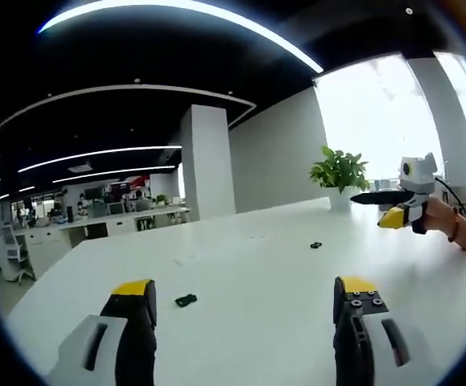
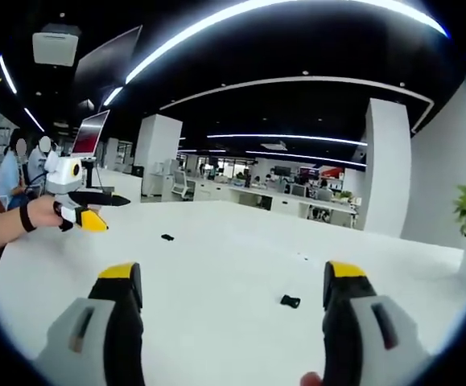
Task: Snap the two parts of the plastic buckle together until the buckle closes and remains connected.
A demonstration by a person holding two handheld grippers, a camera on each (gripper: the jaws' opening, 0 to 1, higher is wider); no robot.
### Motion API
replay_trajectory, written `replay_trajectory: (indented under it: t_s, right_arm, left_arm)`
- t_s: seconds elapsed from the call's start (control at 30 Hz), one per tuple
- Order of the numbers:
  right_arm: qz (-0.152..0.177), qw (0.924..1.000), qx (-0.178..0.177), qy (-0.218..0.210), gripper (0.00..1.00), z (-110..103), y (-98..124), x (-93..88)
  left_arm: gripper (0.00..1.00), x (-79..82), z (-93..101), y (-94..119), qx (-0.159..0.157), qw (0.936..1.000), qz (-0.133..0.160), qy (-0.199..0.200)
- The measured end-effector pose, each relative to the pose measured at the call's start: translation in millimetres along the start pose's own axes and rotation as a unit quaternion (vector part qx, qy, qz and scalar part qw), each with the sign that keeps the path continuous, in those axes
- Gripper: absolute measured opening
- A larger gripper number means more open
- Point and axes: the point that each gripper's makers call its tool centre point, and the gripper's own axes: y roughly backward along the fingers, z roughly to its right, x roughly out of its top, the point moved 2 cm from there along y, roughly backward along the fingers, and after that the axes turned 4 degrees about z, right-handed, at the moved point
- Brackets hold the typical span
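Observation:
Two small dark buckle parts lie apart on the white table point(image 1: 241, 265). One buckle part point(image 1: 186, 300) sits just ahead of my left gripper point(image 1: 245, 293), close to its left jaw; the other buckle part point(image 1: 316, 244) lies farther off to the right. In the right gripper view, one buckle part point(image 2: 290, 301) lies between the jaws of my right gripper point(image 2: 233, 277), nearer the right jaw, and the second buckle part point(image 2: 167, 237) is farther away at the left. Both grippers stand open and hold nothing. Each is seen hand-held across the table: the right gripper point(image 1: 381, 207) and the left gripper point(image 2: 100, 211).
A potted plant point(image 1: 339, 173) stands on the table's far side near the window. A white pillar point(image 1: 208, 161) and office desks point(image 1: 104, 221) lie beyond the table. A monitor point(image 2: 90, 133) and seated people point(image 2: 11, 173) are behind the left gripper.

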Motion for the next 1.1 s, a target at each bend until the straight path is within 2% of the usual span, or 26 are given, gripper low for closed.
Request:
replay_trajectory:
  t_s: [0.27, 0.53, 0.73, 0.83, 1.1]
  right_arm:
    - [0.0, 1.0, 0.004, -0.007, 0.91, 1, -6, -0.7]
    - [-0.005, 0.9999, 0.003, -0.011, 0.91, 6, -11, -7.6]
    - [-0.014, 0.9998, 0.0, -0.017, 0.91, 13, -17, -13.0]
    - [-0.023, 0.9997, -0.005, -0.007, 0.91, 13, -19, -16.2]
    - [-0.018, 0.9997, -0.009, -0.011, 0.91, 17, -18, -15.4]
  left_arm:
    - [0.92, -3.4, -6.1, -1, 0.006, 1.0, -0.003, 0.003]
    - [0.92, 0.6, -11.2, -9, 0.007, 1.0, 0.001, 0.006]
    - [0.92, 0.6, -9.8, -20, 0.0, 1.0, 0.001, 0.009]
    - [0.92, -1.2, -9.2, -24, -0.002, 1.0, -0.006, 0.005]
    - [0.92, -3.9, -7.5, -27, -0.005, 0.9999, -0.011, 0.002]
